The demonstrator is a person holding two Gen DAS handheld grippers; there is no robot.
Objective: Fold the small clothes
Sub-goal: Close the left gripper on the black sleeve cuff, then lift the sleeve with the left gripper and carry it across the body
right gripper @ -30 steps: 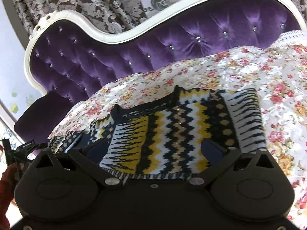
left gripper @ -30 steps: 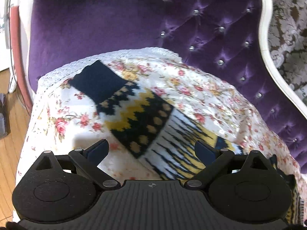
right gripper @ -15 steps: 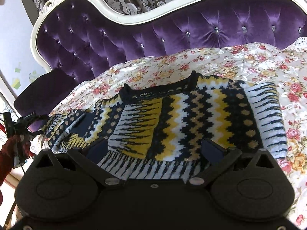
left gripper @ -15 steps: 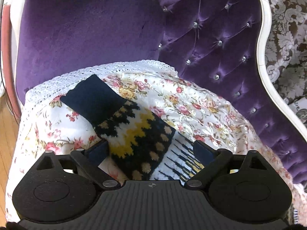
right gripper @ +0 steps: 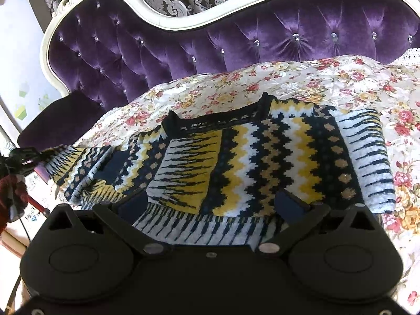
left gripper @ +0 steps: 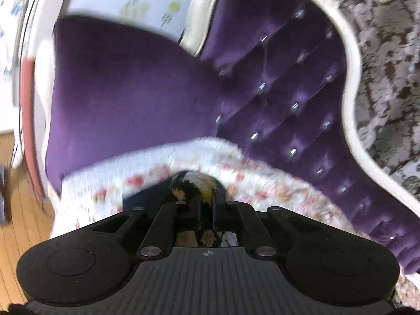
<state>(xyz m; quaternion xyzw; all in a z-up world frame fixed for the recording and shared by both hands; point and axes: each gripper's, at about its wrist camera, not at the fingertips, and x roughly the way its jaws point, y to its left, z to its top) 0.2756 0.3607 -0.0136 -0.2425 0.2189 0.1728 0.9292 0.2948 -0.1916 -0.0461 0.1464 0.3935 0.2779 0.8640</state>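
Left gripper (left gripper: 206,204): fingers drawn together, pinching a bunch of the sweater (left gripper: 193,183).
Sweater: only a navy, yellow and white bunch shows, just beyond the fingertips.
Cloth (left gripper: 265,186): floral, white edge, under the sweater, blurred.
Sofa (left gripper: 131,92): purple velvet, tufted back, white frame.
Floor (left gripper: 15,183): wood, at left.

A purple tufted velvet sofa (right gripper: 262,39) with a curved white frame and small shiny buttons carries everything. Its seat is covered by a white quilted spread printed with red and yellow flowers (right gripper: 315,78), edged in white lace (left gripper: 147,157) near the armrest. Directly on the spread lies a small knitted sweater in navy, yellow and white zigzag bands (right gripper: 262,157), spread out flat with its neckline toward the backrest and one sleeve folded across its front.
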